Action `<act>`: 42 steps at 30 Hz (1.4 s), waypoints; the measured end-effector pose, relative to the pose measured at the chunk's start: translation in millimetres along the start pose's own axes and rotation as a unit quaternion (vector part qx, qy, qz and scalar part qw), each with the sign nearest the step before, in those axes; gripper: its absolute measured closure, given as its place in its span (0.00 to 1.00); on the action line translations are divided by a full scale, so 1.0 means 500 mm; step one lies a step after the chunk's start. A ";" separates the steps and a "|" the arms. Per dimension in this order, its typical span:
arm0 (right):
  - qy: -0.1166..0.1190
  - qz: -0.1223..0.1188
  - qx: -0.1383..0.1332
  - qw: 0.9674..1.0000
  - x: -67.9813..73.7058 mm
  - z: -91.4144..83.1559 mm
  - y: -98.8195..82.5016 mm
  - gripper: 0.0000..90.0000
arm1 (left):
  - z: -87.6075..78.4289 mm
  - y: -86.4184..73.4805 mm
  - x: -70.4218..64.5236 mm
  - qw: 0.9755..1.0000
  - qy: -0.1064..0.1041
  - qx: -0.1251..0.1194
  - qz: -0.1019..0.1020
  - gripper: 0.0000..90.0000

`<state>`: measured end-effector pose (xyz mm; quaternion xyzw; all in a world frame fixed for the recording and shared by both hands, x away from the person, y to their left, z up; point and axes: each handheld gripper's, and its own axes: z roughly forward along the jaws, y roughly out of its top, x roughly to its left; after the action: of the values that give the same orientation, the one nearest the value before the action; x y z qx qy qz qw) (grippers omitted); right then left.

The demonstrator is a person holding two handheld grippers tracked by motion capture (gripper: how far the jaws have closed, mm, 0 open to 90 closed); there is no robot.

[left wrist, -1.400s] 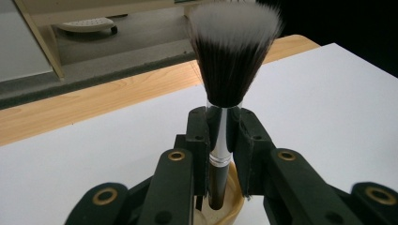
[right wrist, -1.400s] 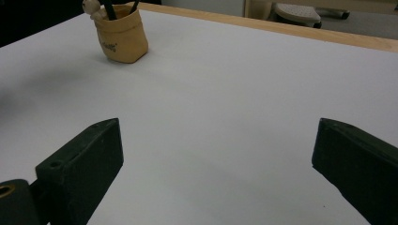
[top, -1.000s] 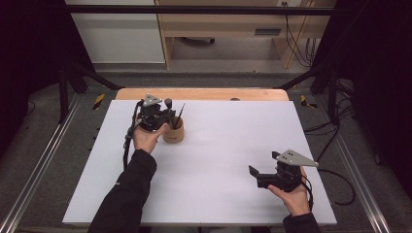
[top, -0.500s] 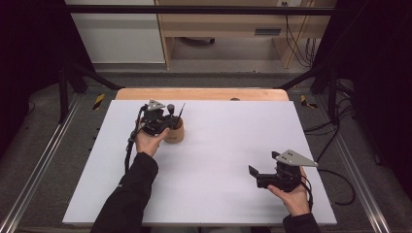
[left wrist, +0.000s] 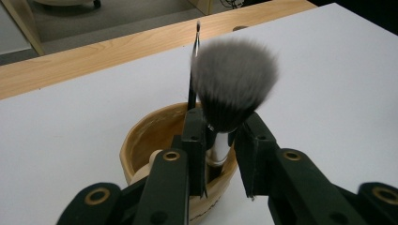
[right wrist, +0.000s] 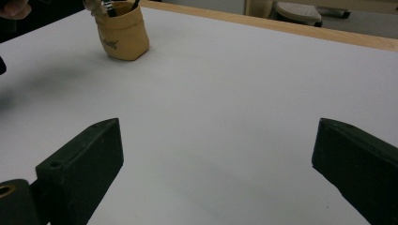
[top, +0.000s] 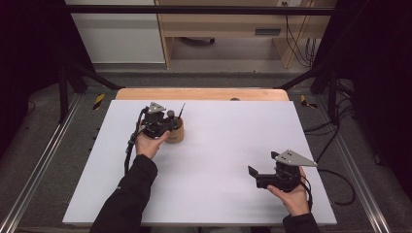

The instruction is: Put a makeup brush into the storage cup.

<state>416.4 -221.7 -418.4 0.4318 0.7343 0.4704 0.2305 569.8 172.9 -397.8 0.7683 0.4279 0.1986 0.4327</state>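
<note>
The left gripper (left wrist: 220, 161) stands over the wooden cup (left wrist: 150, 140), its jaws around the silver ferrule of a fluffy makeup brush (left wrist: 232, 82); they have just been easing apart, with a gap showing on one side, so the brush looks placed and all but released. A thin black brush (left wrist: 192, 70) stands behind it in the cup. The right gripper (top: 265, 175) waits well apart, jaws wide and empty.

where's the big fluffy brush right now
The fluffy brush stands bristles-up in the wooden cup at the far left of the white table, beside a thin black brush, its handle between the left gripper jaws.
</note>
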 end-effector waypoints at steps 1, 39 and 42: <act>0.000 0.000 0.000 1.000 0.000 0.000 0.000 0.03 | -0.002 0.000 0.000 1.000 0.001 0.001 0.001 0.80; 0.003 0.002 -0.011 1.000 -0.001 -0.008 0.003 0.03 | -0.152 -0.041 0.008 0.995 -0.034 -0.098 -0.006 0.19; 0.005 0.000 -0.014 1.000 0.000 -0.010 0.004 0.03 | -0.165 -0.051 0.009 0.994 -0.037 -0.100 -0.009 0.17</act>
<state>413.4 -223.7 -414.3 0.4260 0.7286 0.4830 0.2333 503.9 224.1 -374.3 0.7244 0.3964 0.2078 0.5244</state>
